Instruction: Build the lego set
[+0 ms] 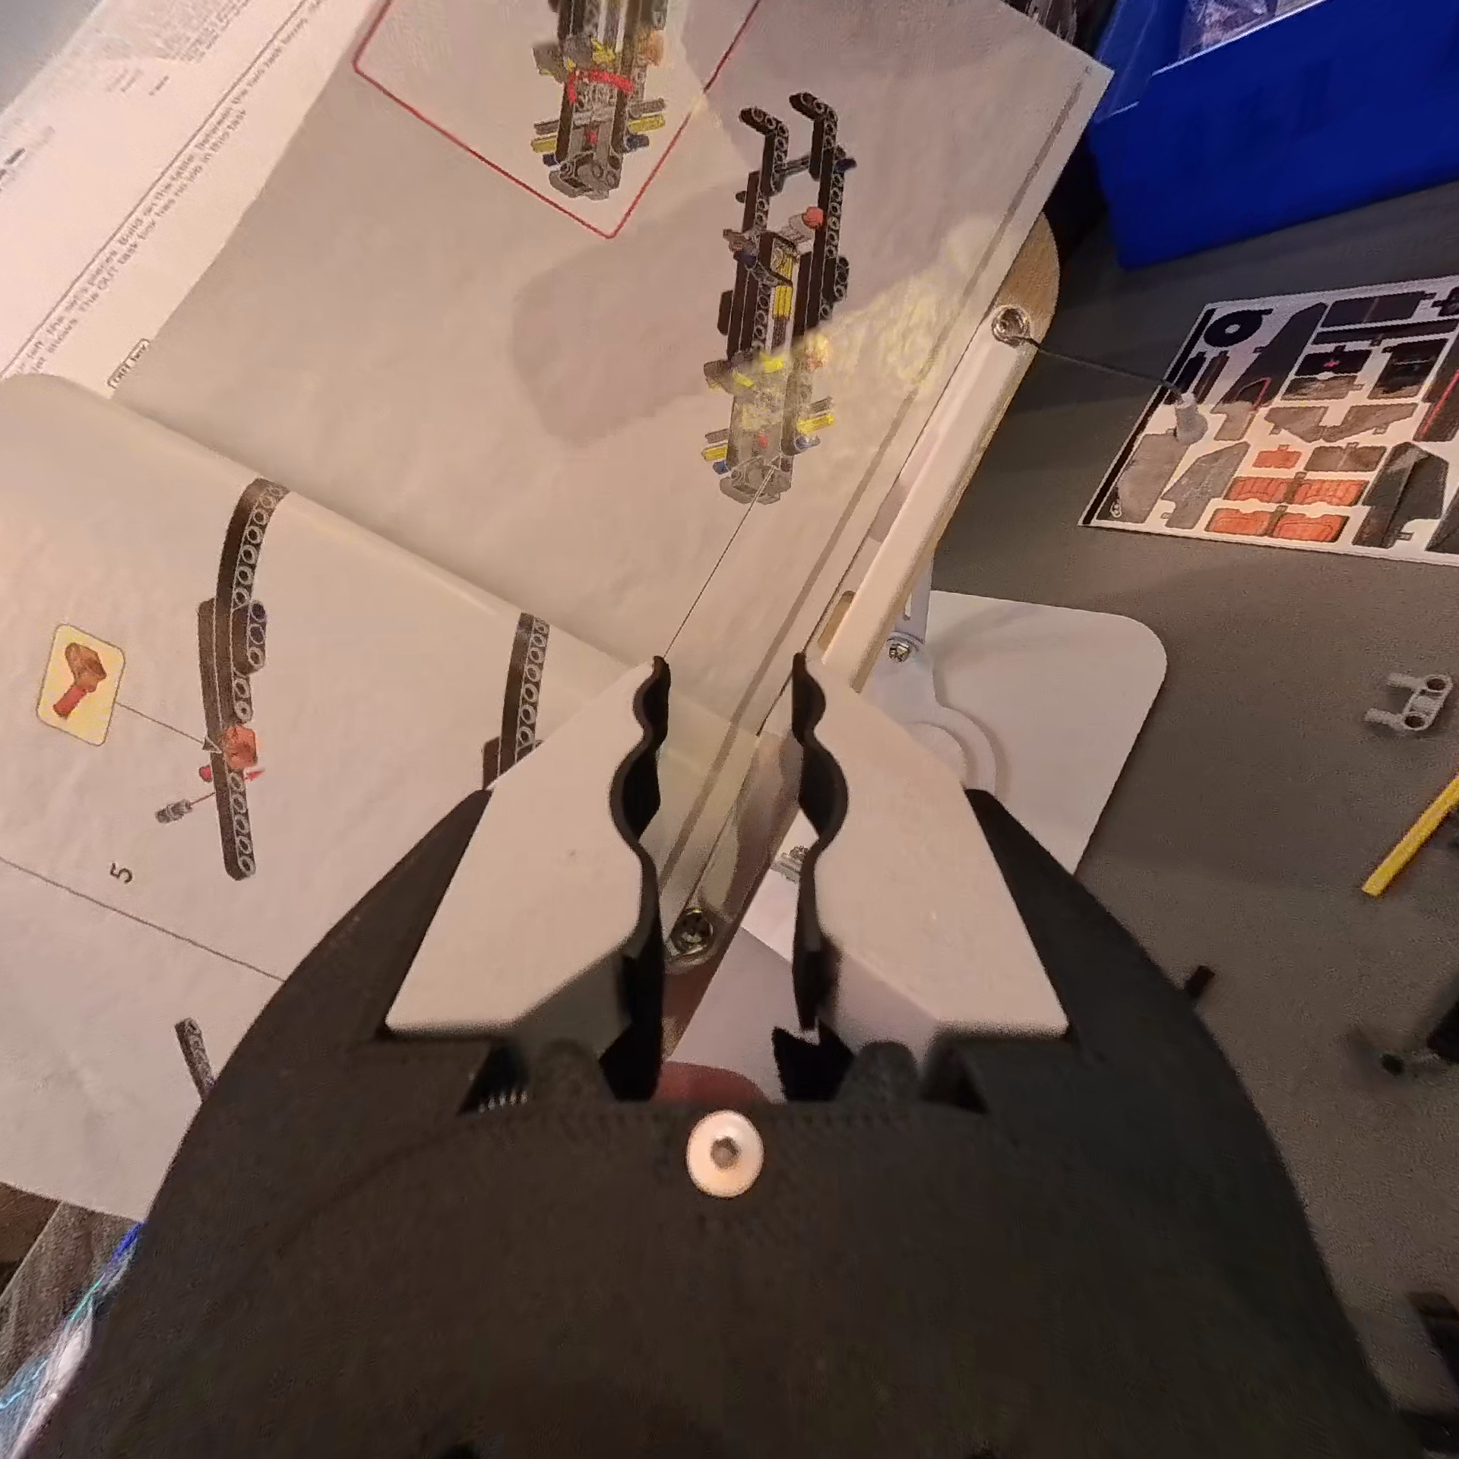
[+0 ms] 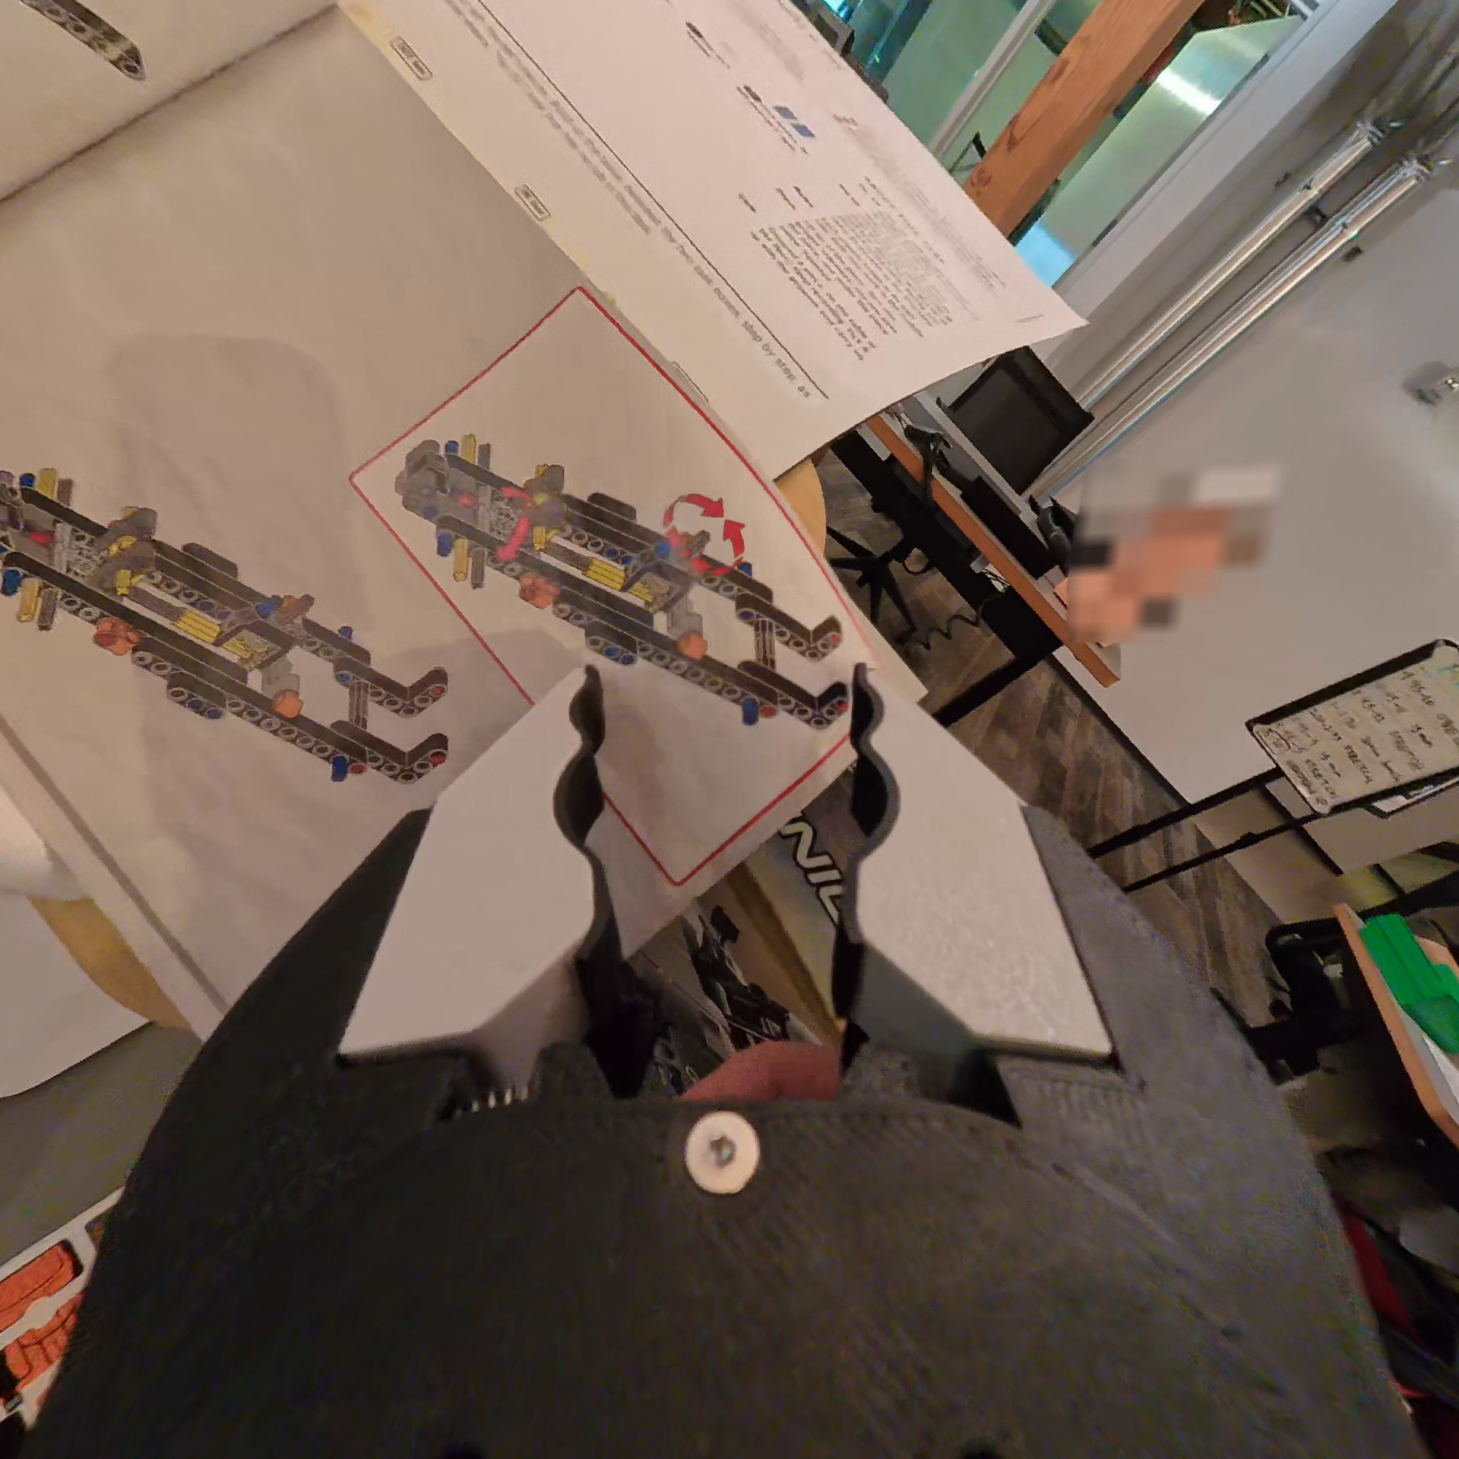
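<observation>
The open instruction booklet (image 1: pixel 379 442) rests on a white stand (image 1: pixel 932 505), its pages printed with pictures of a black beam frame. My left gripper (image 1: pixel 730 671) is open and empty, held just in front of the booklet's lower right edge. The right wrist view shows the same booklet (image 2: pixel 260 410) close up, with a red-framed picture (image 2: pixel 600 568). My right gripper (image 2: pixel 722 683) is open and empty, its tips over the corner of that page. A small grey lego piece (image 1: pixel 1413 703) and a yellow axle (image 1: pixel 1417 837) lie on the grey table to the right.
A sticker sheet (image 1: pixel 1303 426) lies on the grey table (image 1: pixel 1263 908) at the right; it also shows in the right wrist view (image 2: pixel 39 1303). A blue bin (image 1: pixel 1279 118) stands behind it. The stand's white base (image 1: pixel 1074 695) spreads under the booklet. Desks, a chair and a whiteboard (image 2: pixel 1366 734) stand farther off. Some 25 cm of space lies between my two pairs of fingers. It is some 25 cm from my left tips to the yellow axle (image 1: pixel 1417 837). To the small grey lego piece (image 1: pixel 1413 703): left tips about 25 cm, right tips about 35 cm.
</observation>
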Available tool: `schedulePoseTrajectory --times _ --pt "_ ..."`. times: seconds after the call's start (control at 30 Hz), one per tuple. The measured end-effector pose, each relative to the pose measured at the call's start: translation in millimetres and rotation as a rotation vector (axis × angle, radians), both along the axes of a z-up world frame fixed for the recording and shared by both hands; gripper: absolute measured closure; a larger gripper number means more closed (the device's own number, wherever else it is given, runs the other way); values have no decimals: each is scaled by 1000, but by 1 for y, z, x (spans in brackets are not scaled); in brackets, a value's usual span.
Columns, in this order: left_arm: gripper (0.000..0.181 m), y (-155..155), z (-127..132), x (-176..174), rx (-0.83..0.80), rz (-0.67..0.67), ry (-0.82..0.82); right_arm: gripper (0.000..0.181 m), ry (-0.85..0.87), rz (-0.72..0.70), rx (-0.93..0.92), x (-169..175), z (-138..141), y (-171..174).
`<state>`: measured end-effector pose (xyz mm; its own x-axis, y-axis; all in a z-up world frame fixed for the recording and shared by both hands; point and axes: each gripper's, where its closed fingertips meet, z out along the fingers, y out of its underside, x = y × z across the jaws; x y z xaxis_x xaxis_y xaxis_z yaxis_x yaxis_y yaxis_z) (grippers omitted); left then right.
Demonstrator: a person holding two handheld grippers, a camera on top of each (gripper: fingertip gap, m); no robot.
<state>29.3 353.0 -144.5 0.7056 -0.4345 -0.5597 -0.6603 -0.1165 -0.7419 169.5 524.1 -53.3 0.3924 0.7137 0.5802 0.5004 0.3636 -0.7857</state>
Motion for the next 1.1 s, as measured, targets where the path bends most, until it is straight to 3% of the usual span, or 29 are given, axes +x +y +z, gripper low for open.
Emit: schedulePoseTrajectory --times 0.1,0.17,0.37,0.6,0.67,0.77,0.9,1.0,1.1 --pt "151 -1 1 0 -1 3 3 128 1 -3 -4 -1 -2 2" --pt "151 -3 1 -1 0 0 14 143 -22 8 -2 -3 -5 1" --pt "152 -7 9 -9 -16 -11 32 148 -52 5 -29 -5 -11 4" --pt "153 -6 11 -16 -26 -13 24 169 -52 33 -68 -10 -15 -1" --pt "153 -7 11 -15 -26 -19 25 122 -16 12 -44 -9 -6 2" --pt "152 -7 11 -16 -24 -15 33 122 -18 8 -61 -8 -4 7" --pt "152 -6 11 -16 -23 -11 33 131 -20 35 -110 -11 -9 7" --pt "153 -5 11 -16 -21 -11 30 161 -13 50 -106 -11 -10 3" --pt "153 -5 10 -16 -17 -11 26 172 -20 64 -96 -12 -12 -2"
